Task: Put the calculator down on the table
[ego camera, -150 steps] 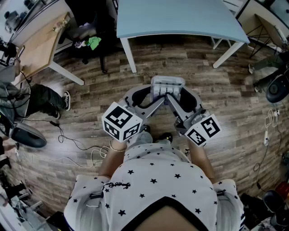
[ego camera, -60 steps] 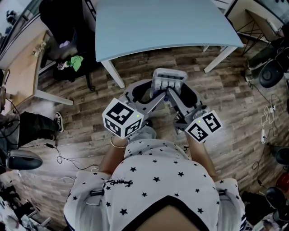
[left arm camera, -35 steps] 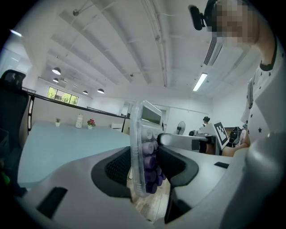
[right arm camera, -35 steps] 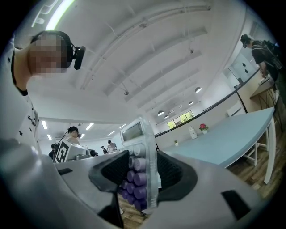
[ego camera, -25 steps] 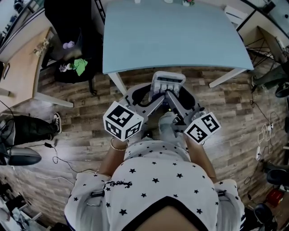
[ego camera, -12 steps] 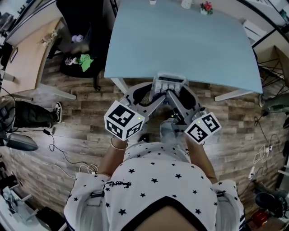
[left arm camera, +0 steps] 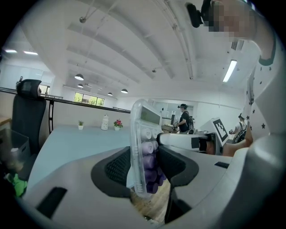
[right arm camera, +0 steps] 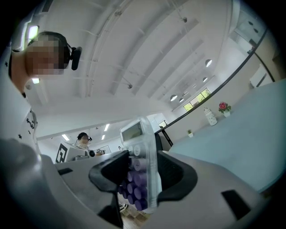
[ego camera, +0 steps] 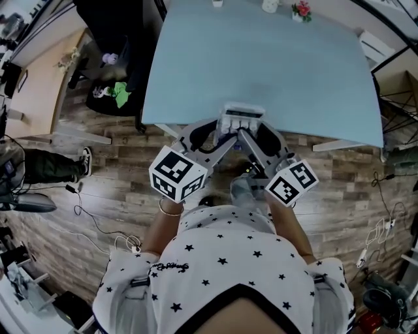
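Note:
A clear-cased calculator (ego camera: 241, 119) with purple keys hangs over the near edge of the light blue table (ego camera: 261, 59). Both grippers hold it from below. My left gripper (ego camera: 226, 130) is shut on its left side and my right gripper (ego camera: 253, 132) on its right side. In the left gripper view the calculator (left arm camera: 144, 147) stands upright on edge between the dark pads (left arm camera: 118, 166), with the table (left arm camera: 71, 143) beyond. The right gripper view shows the calculator (right arm camera: 142, 172) gripped the same way, screen uppermost, and the table (right arm camera: 241, 134) to the right.
A white jar (ego camera: 270, 5) and a small flower pot (ego camera: 301, 10) stand at the table's far edge. A black chair (ego camera: 114, 32) and a wooden desk (ego camera: 39, 72) are to the left. Cables (ego camera: 98, 222) lie on the plank floor. A person (left arm camera: 183, 118) stands far off.
The table has come nearer in the head view, so the calculator now overlaps its near edge instead of the floor. Both grippers keep the same hold on it.

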`<state>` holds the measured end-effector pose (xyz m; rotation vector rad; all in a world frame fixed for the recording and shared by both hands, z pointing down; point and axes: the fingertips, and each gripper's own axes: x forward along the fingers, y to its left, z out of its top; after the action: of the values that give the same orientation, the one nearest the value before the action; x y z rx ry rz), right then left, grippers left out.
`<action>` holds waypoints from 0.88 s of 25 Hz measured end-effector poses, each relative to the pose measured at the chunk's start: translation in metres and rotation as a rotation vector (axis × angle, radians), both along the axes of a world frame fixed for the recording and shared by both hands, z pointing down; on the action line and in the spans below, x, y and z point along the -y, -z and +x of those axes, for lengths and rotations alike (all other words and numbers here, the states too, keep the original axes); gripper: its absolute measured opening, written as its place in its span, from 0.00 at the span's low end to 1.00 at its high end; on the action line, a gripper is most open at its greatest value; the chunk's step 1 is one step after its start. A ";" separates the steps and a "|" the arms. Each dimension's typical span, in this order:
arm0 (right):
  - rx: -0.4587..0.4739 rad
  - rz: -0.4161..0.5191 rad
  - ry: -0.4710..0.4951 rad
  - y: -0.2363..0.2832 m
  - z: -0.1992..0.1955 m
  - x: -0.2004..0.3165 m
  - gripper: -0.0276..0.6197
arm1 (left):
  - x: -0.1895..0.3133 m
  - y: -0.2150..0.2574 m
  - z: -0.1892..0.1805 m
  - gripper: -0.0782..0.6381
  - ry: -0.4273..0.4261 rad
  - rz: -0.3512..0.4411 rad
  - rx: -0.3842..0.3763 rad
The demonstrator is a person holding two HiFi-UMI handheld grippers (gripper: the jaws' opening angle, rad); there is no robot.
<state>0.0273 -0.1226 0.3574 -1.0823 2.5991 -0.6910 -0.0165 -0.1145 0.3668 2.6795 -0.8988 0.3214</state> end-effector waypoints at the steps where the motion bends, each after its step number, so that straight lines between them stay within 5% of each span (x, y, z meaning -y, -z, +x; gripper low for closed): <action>1: 0.001 0.000 0.006 0.001 0.003 0.004 0.33 | 0.004 0.001 0.003 0.41 0.005 0.000 0.003; 22: -0.055 -0.044 0.141 -0.025 0.075 0.096 0.33 | 0.091 -0.024 0.077 0.42 0.156 -0.021 0.051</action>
<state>0.1026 -0.2183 0.3824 -0.9504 2.7399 -0.7630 0.0602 -0.2053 0.3908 2.5733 -1.1065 0.3625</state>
